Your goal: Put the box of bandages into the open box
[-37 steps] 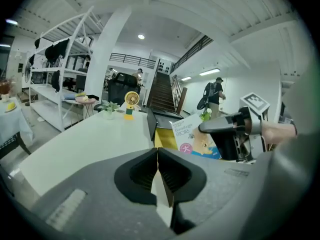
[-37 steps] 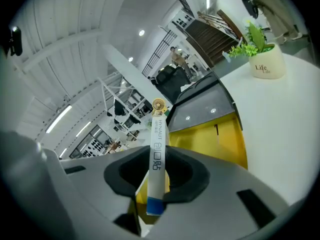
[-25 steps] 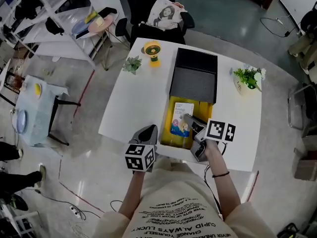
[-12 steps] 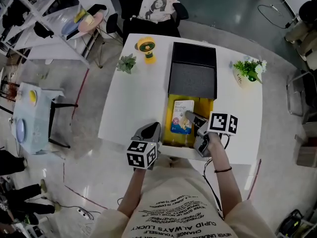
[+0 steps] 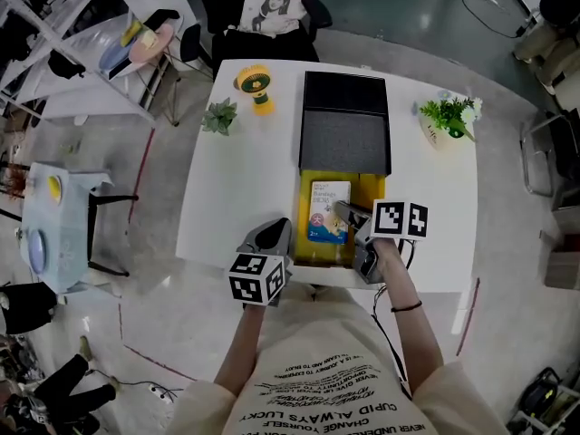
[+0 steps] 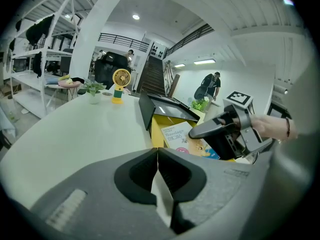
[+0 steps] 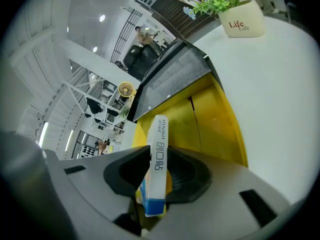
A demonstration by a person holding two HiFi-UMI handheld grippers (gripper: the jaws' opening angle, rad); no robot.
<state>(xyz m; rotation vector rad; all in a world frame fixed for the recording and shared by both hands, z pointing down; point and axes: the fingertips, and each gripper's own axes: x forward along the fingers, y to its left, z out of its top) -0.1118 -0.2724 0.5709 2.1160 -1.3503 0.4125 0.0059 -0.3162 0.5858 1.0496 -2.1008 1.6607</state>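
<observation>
The open box (image 5: pixel 373 188) lies mid-table, with a yellow inside and a black lid (image 5: pixel 345 120) folded back behind it. The bandage box (image 5: pixel 328 210), white and blue with a cartoon print, sits within the yellow inside, in its left half. My right gripper (image 5: pixel 344 214) is shut on its near end. In the right gripper view the bandage box (image 7: pixel 160 149) stands edge-on between the pads, over the yellow floor (image 7: pixel 215 119). I cannot tell whether it touches the floor. My left gripper (image 5: pixel 270 236) hangs at the table's near edge, left of the open box, shut and empty (image 6: pixel 158 156).
A yellow desk fan (image 5: pixel 254 87) and a small green plant (image 5: pixel 219 116) stand at the table's far left. A potted plant in a white pot (image 5: pixel 446 120) stands at the far right. A chair (image 5: pixel 263 25) stands behind the table.
The head view has shifted a little. The right gripper still holds the bandage box in the same place inside the open box, and the left gripper has stayed put.
</observation>
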